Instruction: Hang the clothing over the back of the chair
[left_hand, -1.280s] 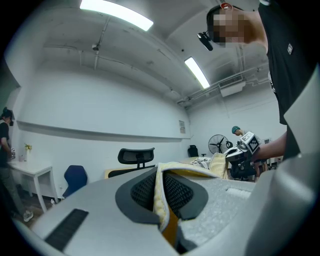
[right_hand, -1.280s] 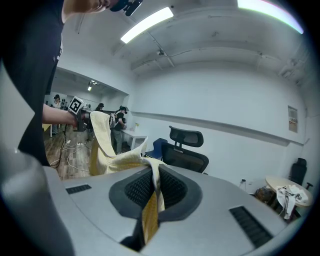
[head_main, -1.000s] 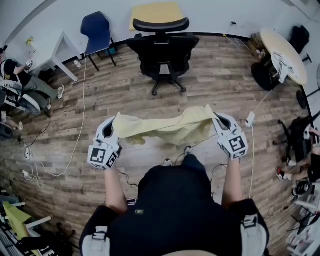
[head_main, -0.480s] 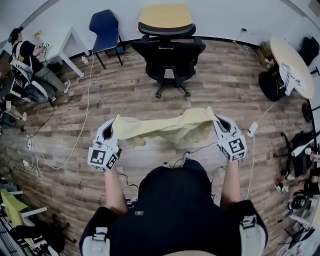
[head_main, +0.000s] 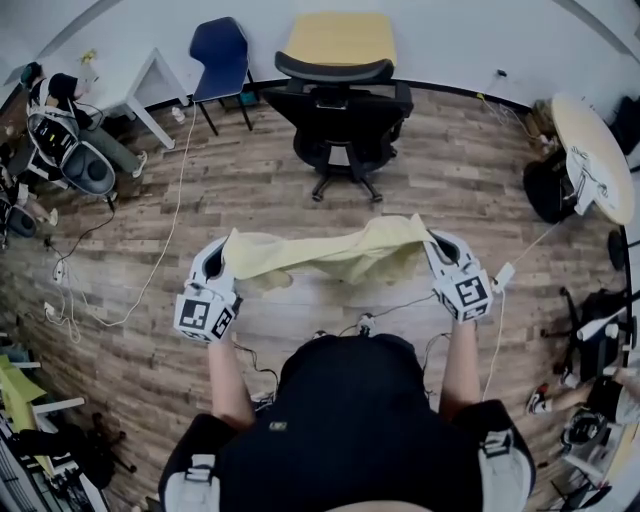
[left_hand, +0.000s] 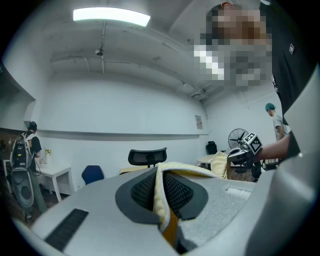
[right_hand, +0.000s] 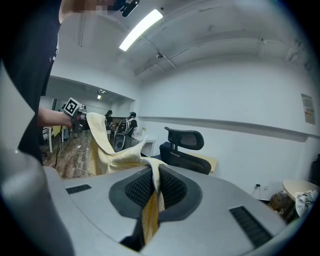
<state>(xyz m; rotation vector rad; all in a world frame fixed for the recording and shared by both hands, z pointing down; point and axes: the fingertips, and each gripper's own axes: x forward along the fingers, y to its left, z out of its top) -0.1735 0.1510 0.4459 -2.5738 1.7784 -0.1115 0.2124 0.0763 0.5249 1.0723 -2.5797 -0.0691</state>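
Note:
A pale yellow garment (head_main: 330, 252) hangs stretched between my two grippers at chest height over the wood floor. My left gripper (head_main: 228, 250) is shut on its left end, and the cloth edge (left_hand: 161, 192) shows pinched between the dark pads. My right gripper (head_main: 430, 240) is shut on the right end, with the fabric (right_hand: 152, 187) clamped in the jaws. The black office chair (head_main: 342, 100) stands ahead near the far wall, its back (right_hand: 184, 139) facing me; it appears in the left gripper view as chair (left_hand: 147, 157).
A blue chair (head_main: 220, 55) and a white table (head_main: 140, 85) stand at the back left beside a seated person (head_main: 55, 130). A yellow-topped desk (head_main: 340, 38) is behind the black chair. A round table (head_main: 595, 155) is at the right. Cables (head_main: 140, 290) trail on the floor.
The black chair has drawn slightly nearer and shifted right in the head view as I step forward. Both grippers keep holding the garment spread out, unchanged.

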